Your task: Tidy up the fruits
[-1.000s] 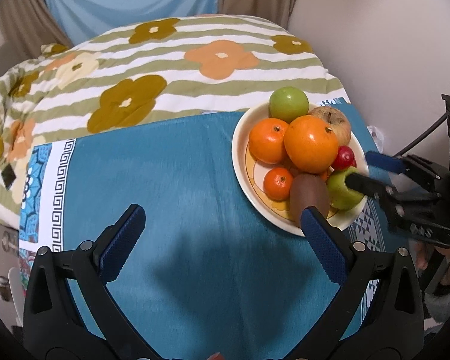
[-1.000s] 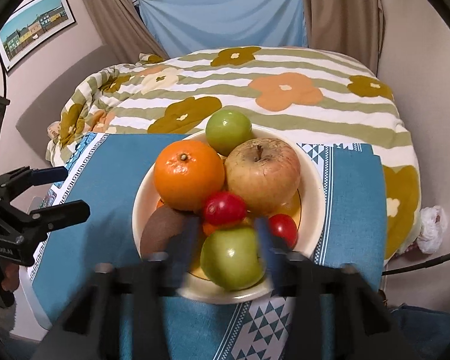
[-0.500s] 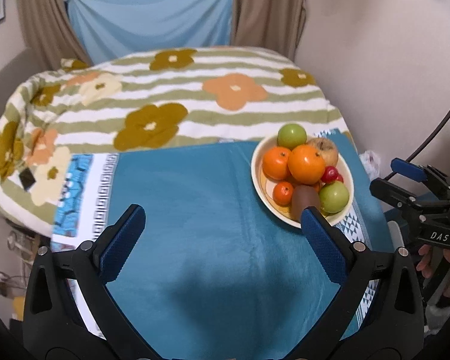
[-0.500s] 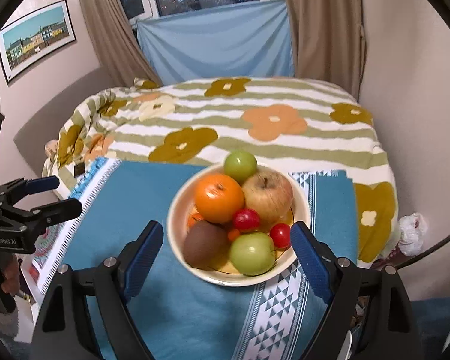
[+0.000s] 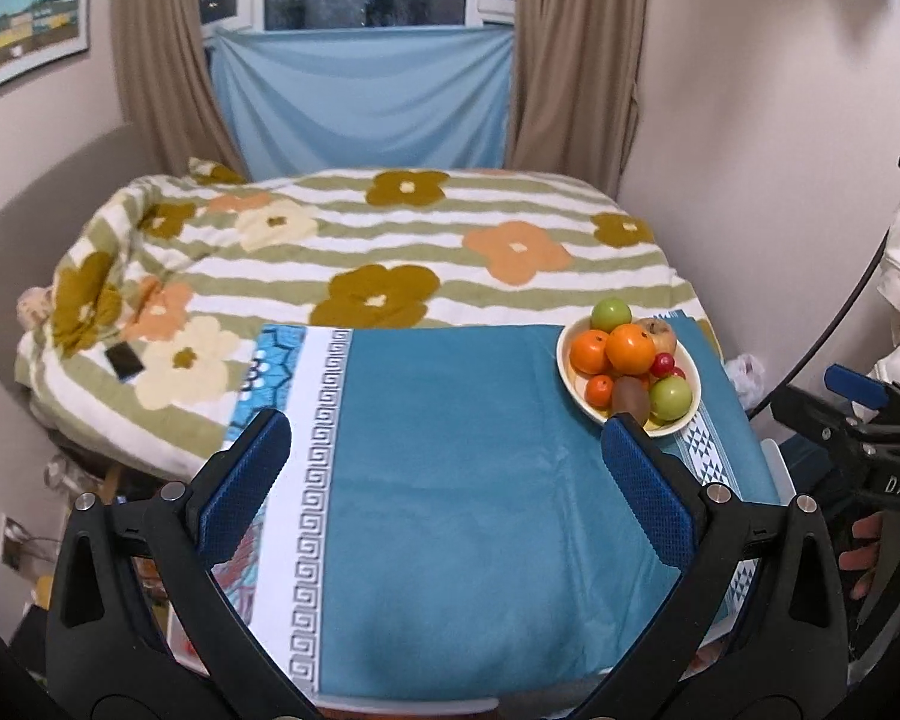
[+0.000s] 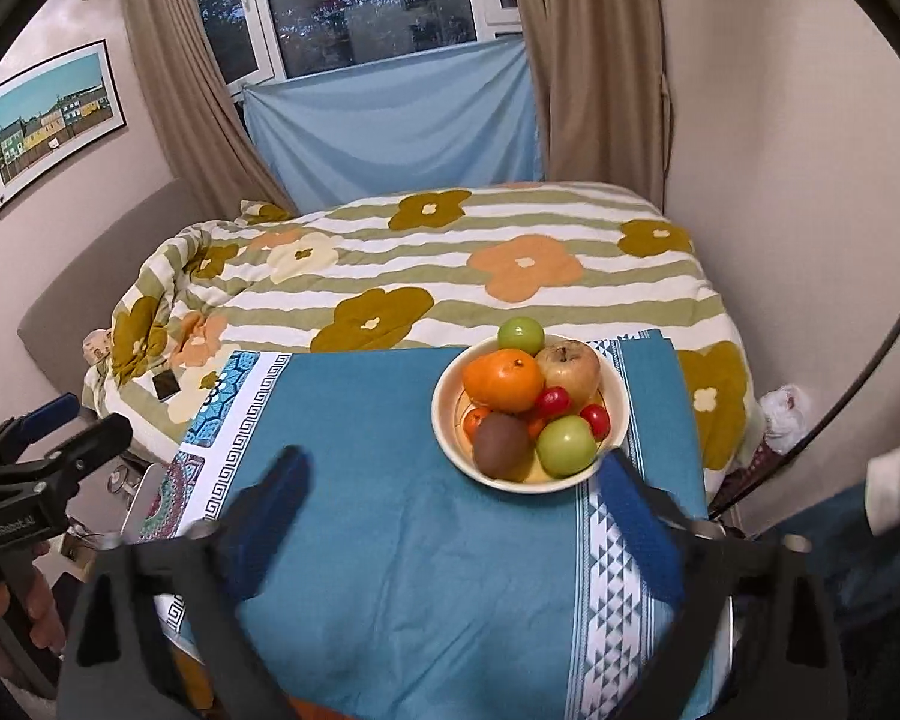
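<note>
- Pulling both grippers up and back, I now see the whole tabletop (image 5: 450,480).
- Right gripper (image 6: 450,516) jaws are opening, empty; left gripper (image 5: 444,468) jaws spread, empty.
- Fruits sit piled in the bowl (image 6: 450,438) (probably finished).

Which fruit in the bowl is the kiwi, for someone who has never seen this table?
Find the cream bowl on the teal cloth. At its near rim, left of a green apple, lies the kiwi: the only dull brown, egg-shaped fruit among glossy ones.
</note>
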Demonstrator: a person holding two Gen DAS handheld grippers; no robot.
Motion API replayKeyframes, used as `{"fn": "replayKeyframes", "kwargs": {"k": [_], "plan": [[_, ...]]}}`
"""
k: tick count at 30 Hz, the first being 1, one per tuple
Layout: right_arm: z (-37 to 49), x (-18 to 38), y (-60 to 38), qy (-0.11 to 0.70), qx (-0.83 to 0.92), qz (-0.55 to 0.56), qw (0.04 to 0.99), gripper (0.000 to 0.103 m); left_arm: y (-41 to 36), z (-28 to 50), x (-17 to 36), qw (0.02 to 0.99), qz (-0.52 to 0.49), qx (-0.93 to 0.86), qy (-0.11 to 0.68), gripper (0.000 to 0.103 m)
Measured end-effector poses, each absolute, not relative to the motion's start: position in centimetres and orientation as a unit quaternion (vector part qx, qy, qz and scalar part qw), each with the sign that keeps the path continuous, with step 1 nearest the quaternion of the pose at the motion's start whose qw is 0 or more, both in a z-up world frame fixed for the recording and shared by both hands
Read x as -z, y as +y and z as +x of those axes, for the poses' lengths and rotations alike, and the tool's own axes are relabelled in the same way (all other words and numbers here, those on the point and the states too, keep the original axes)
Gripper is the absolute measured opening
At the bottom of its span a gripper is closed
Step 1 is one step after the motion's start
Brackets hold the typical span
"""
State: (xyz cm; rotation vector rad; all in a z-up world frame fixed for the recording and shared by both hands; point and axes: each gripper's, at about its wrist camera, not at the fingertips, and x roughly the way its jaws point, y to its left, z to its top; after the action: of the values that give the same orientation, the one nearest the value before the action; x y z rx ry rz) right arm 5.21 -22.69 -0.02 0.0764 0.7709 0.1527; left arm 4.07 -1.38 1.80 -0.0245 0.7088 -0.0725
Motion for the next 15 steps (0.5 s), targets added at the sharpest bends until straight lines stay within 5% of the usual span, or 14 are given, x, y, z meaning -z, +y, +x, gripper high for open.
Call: {"fn": "replayKeyframes", "kwargs": {"k": [15], "plan": [[0.8, -0.2, -19.5, 0.372, -0.014, 0.015, 0.928, 0.103, 0.6, -1.3, -2.1, 0.951, 0.009, 0.027, 0.309, 0.103]]}}
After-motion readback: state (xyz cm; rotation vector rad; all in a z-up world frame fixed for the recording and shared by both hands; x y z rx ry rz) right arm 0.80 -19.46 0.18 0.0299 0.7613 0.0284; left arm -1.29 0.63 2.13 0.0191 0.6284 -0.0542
